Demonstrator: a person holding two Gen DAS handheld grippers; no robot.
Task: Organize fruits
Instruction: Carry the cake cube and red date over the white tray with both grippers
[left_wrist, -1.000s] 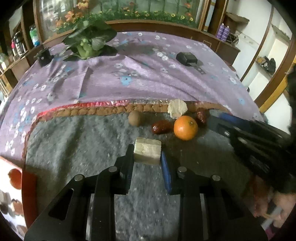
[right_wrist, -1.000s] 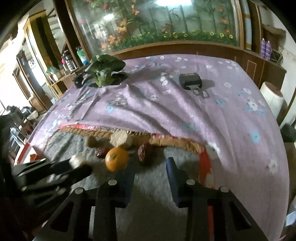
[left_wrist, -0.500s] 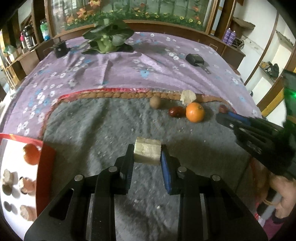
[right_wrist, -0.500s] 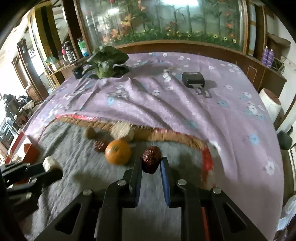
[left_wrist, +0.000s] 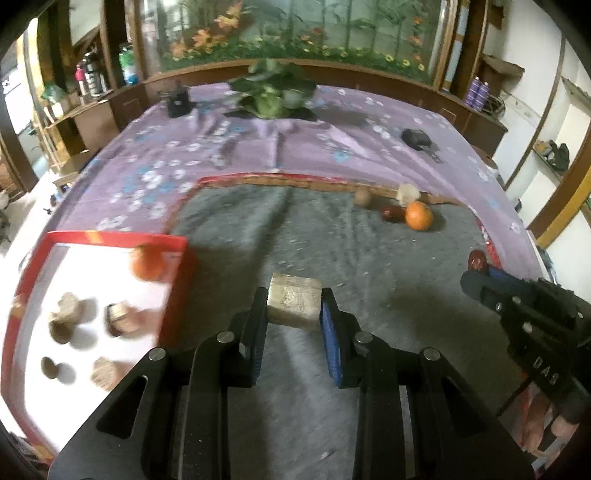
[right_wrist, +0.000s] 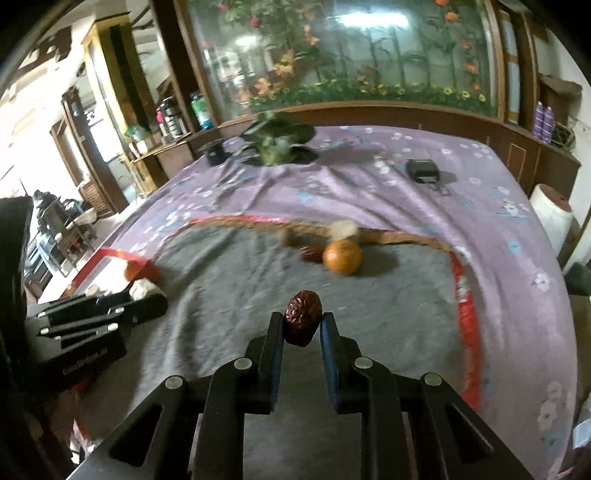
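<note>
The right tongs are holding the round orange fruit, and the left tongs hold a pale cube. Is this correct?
Not quite. In the right wrist view the right tongs grip a wrinkled dark red date; the round orange fruit lies on the grey felt mat. The left tongs do hold the pale cube.

Far wall: floral mural panel in a dark wooden frame
Surface: purple flowered cloth, grey mat on the near part
Far centre: leafy green plant
Left: wooden shelves with bottles
Right: white wall with curved shelves
Light: bright glare on the mural, daylight at far left
</note>
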